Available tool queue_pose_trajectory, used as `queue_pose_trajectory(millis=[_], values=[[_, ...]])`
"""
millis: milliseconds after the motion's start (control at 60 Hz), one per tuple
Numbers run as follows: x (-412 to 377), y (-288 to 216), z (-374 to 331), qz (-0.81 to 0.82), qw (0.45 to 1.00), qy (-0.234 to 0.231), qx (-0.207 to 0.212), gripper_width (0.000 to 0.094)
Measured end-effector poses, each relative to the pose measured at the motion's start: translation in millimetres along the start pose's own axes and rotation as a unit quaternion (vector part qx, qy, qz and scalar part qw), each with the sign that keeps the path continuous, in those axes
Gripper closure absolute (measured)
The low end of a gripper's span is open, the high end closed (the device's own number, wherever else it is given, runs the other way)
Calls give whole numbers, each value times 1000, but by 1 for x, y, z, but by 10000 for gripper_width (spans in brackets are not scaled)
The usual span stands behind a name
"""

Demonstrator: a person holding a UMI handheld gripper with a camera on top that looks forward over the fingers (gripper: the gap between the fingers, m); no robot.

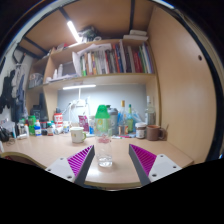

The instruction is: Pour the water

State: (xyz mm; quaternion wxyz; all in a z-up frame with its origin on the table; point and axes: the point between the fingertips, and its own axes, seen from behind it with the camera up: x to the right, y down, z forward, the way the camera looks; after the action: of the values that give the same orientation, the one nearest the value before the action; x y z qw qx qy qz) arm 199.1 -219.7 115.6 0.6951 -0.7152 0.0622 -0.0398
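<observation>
A clear empty glass point(104, 156) stands on the wooden desk point(60, 150), just ahead of my fingers and centred between them. Behind it stands a bottle with a green cap point(102, 121). My gripper point(113, 166) is open and holds nothing; its two purple pads point(142, 158) show on either side, spread wide, with the glass beyond their tips.
The desk's back edge is crowded with bottles, jars and a white cup point(77, 134). A shelf of books point(112, 60) hangs above, with a wooden side panel point(185, 80) on the right. The desk's front edge lies just below the fingers.
</observation>
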Motion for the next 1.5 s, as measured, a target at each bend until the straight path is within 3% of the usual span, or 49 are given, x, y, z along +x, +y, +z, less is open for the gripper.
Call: queue_pose_trajectory(millis=[183, 333, 433, 450, 500, 583, 800, 950, 1100, 1233, 1317, 1500], values=[[-29, 14, 68, -32, 999, 17, 1, 145], [-21, 20, 114, -72, 995, 62, -15, 146], [-22, 23, 137, -63, 995, 66, -28, 161], [-21, 23, 141, -61, 995, 66, -31, 173], [-19, 28, 149, -59, 995, 69, -41, 397], [-22, 26, 152, -38, 996, 73, -35, 463], [-27, 29, 158, -7, 997, 66, -28, 570], [-31, 26, 162, -38, 997, 59, -35, 591], [-28, -31, 192, -175, 983, 61, -7, 588], [-23, -109, 242, -417, 903, 98, 40, 591], [-35, -139, 281, -570, 815, 93, 47, 590], [-91, -144, 349, -801, 589, 77, 76, 593]])
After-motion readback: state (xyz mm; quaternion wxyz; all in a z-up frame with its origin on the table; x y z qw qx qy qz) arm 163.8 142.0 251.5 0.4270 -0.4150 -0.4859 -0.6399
